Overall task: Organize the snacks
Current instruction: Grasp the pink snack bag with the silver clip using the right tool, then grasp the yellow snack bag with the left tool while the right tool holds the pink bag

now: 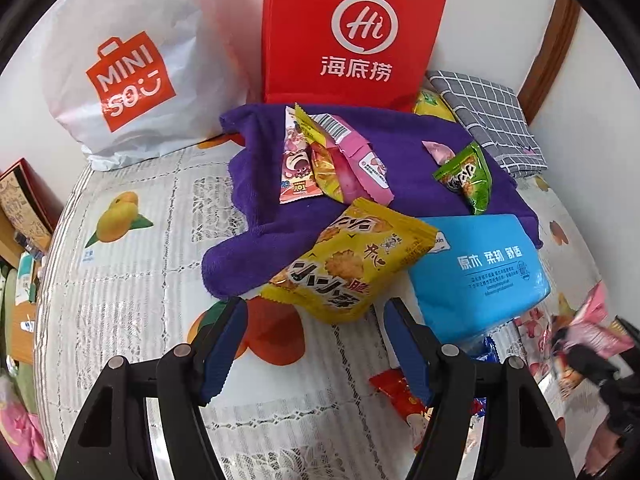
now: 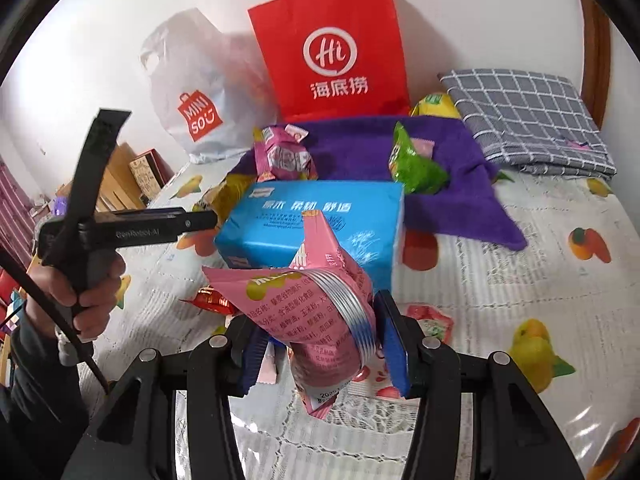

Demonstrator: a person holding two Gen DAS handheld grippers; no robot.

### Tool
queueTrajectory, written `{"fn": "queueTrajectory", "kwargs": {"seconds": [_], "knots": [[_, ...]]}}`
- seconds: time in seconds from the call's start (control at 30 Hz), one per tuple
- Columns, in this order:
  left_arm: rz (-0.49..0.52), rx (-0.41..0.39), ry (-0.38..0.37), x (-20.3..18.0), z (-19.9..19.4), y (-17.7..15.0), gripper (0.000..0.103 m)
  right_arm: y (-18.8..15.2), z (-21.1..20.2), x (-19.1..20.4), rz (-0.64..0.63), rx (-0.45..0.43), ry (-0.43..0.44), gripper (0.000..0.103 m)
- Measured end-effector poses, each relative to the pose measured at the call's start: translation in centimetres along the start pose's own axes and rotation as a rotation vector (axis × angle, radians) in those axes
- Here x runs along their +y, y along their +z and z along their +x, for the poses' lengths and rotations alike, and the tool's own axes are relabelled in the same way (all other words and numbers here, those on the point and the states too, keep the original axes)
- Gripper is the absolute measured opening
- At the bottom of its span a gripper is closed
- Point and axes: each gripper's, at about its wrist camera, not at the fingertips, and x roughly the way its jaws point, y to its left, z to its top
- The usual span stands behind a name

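The right gripper jaws clamp a pink snack packet; the left gripper jaws stand wide, empty, before the yellow snack bag.

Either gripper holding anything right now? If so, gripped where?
Right gripper pinches the pink snack packet across its middle. Left gripper is open, holding nothing.

You work in a home: a table under a fruit-printed lace cloth, shopping bags against a white wall, a folded checked cloth.
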Motion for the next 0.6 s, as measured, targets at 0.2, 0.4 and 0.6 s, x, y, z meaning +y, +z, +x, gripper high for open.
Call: {"fn": "queueTrajectory", "kwargs": {"seconds": [0.2, 0.4, 0.6], "knots": [[0.096, -0.011, 0.06, -1.0, 1.1, 0.5, 0.069, 0.2, -0.8, -2.6, 0.045, -0.018, -0.05, 0.05], [0.146, 0.001, 0.078, -1.5, 2.5, 0.9, 0.069, 0.3, -0.9, -5.8, 0.113, -0.016, -0.099, 0.05], [0.143, 0.008, 0.068, -1.3, 3.4, 1.3, 0.069, 0.4, -0.8, -7.9, 0.165, -0.014, -0.126, 0.05]]}}
